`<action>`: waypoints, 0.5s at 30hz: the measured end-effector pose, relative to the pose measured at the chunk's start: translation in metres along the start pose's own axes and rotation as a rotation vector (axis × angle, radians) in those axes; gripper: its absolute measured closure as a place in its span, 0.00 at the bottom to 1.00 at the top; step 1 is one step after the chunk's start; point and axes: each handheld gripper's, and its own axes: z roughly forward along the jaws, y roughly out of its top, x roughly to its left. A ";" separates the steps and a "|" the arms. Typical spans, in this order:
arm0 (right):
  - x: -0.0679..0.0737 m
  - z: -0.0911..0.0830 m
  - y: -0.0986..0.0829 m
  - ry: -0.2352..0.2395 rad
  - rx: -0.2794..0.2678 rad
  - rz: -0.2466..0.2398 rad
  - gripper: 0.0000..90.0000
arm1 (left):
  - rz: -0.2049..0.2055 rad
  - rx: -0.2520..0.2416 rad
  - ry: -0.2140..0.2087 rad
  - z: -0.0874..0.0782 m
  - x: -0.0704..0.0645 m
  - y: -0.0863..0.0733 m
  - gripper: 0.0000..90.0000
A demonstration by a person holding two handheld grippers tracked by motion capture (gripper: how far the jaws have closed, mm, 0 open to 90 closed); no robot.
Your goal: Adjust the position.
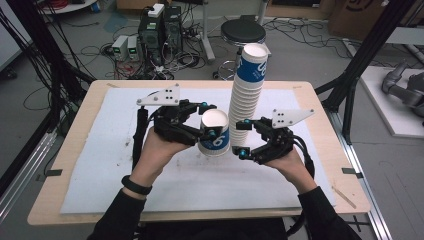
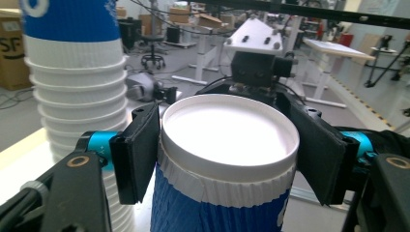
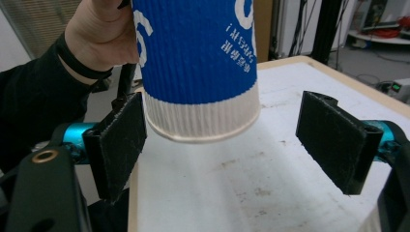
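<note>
- Black pads of the left gripper (image 2: 227, 150) are clamping the single cup (image 2: 227, 159) just under its rim, one on each side; the person is holding it lifted above the table (image 3: 270, 183).
- Squeezing harder is likely to buckle the thin paper wall, letting the cup slip out.
- Right gripper (image 3: 222, 145) is standing wide open, its jaws flanking the cup's base, the left pad nearly touching.
- Just beside both grippers, the tall cup stack (image 1: 246, 105) is leaning slightly; a nudge from either could topple it.

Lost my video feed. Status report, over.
Left tool shut on single cup, lifted off table. Right tool open beside it. Cup stack close behind.
</note>
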 end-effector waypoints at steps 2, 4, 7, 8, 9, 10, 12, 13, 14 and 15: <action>0.000 0.003 0.000 -0.005 0.006 0.011 0.21 | -0.003 0.000 -0.008 0.002 -0.001 0.000 0.33; 0.001 0.005 -0.001 0.013 0.014 0.016 0.21 | 0.003 0.004 -0.008 0.003 -0.001 0.000 0.33; 0.003 0.009 -0.001 0.025 0.016 0.006 0.21 | -0.001 0.007 -0.012 0.005 -0.002 -0.001 0.33; 0.003 0.010 0.000 0.029 0.018 0.006 0.21 | 0.000 0.008 -0.013 0.006 -0.002 -0.001 0.33; 0.004 0.011 0.000 0.028 0.022 0.007 0.21 | 0.000 0.010 -0.016 0.007 -0.002 -0.001 0.33; 0.004 0.013 0.000 0.028 0.025 0.007 0.21 | -0.002 0.010 -0.016 0.008 -0.003 -0.001 0.33; 0.005 0.016 -0.001 0.026 0.037 0.012 0.21 | 0.000 0.015 -0.019 0.009 -0.003 -0.002 0.33; 0.005 0.017 -0.001 0.027 0.041 0.009 0.20 | 0.001 0.016 -0.022 0.010 -0.003 -0.002 0.33; 0.006 0.018 -0.001 0.029 0.041 0.009 0.21 | -0.002 0.015 -0.022 0.011 -0.004 -0.002 0.33; 0.007 0.019 -0.001 0.035 0.043 0.008 0.21 | 0.002 0.017 -0.023 0.011 -0.004 -0.002 0.33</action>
